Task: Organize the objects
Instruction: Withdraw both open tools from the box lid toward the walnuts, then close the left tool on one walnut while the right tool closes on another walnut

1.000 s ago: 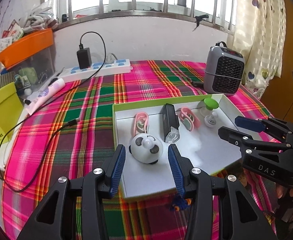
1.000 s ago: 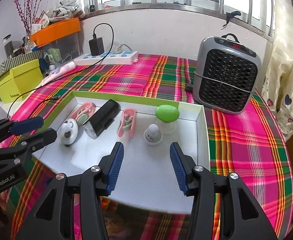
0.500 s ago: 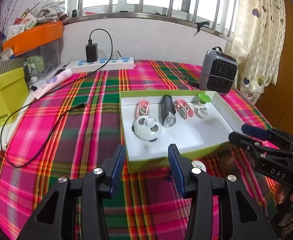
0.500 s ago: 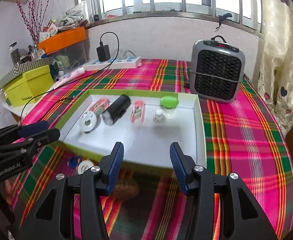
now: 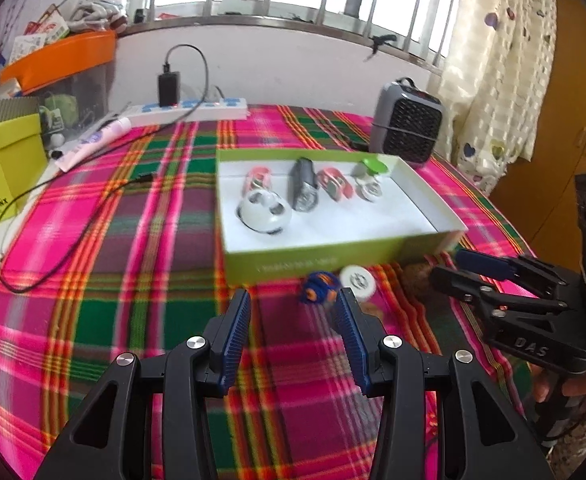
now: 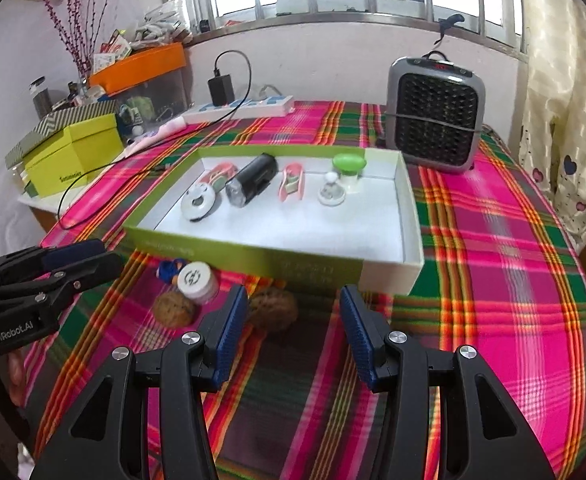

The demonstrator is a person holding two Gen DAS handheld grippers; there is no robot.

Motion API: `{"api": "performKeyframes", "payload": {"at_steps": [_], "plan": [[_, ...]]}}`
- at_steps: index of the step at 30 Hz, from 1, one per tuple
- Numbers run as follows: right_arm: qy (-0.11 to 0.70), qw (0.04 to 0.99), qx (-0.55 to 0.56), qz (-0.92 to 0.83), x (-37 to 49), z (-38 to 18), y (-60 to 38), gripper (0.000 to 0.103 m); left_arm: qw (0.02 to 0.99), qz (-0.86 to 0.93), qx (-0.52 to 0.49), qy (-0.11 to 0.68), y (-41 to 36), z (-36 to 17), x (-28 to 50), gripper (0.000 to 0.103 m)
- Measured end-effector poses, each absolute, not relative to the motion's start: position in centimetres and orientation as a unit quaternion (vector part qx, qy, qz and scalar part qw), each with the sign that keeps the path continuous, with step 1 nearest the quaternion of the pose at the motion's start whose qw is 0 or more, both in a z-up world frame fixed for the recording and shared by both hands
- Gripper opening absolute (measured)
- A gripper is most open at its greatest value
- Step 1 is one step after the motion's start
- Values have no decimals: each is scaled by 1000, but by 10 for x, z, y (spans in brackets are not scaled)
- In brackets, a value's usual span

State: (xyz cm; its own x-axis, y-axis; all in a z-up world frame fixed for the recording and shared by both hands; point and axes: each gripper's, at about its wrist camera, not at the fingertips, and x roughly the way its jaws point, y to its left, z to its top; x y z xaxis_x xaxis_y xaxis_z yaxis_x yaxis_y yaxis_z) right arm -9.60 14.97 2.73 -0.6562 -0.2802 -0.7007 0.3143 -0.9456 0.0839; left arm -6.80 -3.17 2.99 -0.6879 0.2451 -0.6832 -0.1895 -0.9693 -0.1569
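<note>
Left wrist view looks across the plaid-covered surface (image 5: 141,248) from its near edge: the left hand-held gripper (image 5: 295,336) has its blue-padded fingers spread apart with nothing between them, held above the cloth just short of a small blue and orange object (image 5: 318,287) and a white round cap (image 5: 358,280), both lying against the near wall of the green box (image 5: 333,258). Inside the box, along its far wall, sit a white panda-faced ball (image 5: 264,213), a black flashlight (image 5: 304,190), two pink clips (image 5: 335,184) and a green-topped piece (image 5: 374,168). The right hand-held gripper (image 5: 449,268) shows here from the side at the surface's right edge, its fingers apart and empty. Right wrist view adds what the left one does not show clearly: two brown walnut-like objects (image 6: 173,311) on the cloth in front of the box's near wall, one just beside the white cap, the other (image 6: 273,309) partly behind the right hand-held gripper's left finger (image 6: 231,330). It also shows the grey heater (image 6: 435,114) standing at the far right corner of the surface, just beyond the box, and the yellow-green carton (image 6: 75,154) off the far left edge. A white power strip (image 5: 189,111) with a black charger lies along the far edge.
</note>
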Motion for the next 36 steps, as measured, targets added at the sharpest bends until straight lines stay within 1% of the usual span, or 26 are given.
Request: {"api": "performKeyframes", "payload": {"at_steps": [22,36], "plan": [[41,178,406,-896,-100,14,144,49,163,897,-410,-15,4,11,-70,43],[54,198,418,-885,-114,10,139,49,152,893,-423,-8,10,4,-82,43]]}}
